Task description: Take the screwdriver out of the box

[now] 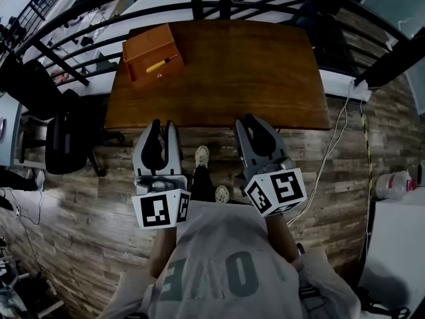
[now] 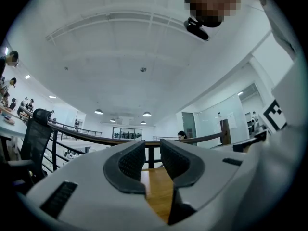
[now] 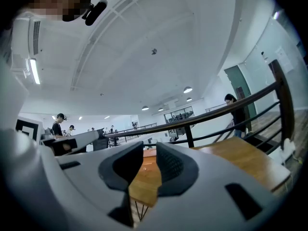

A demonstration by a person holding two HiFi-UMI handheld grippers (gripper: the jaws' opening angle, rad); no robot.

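Brown wood makes the box, which sits at the far left corner of the table. The screwdriver, with its yellow handle, lies slanted in the box, and nothing touches it.

Nearer and a bit to the right, the left gripper hangs at the near edge of the table. Its jaws stand only a little way apart, with nothing between them. Through the gap, the left gripper view shows just the table top.

To the right of it, the right gripper is also at the near edge. Its jaws leave only a thin gap too, and they hold nothing.

Both grippers are well apart from the box. So I think the job has only begun. This is the reaching step, and no grab has been made yet. The left gripper is the closer one to the box. Next, I think, it needs to go far and left across the table. Then it should open its jaws wider, come down over the yellow handle, squeeze it and lift it out.
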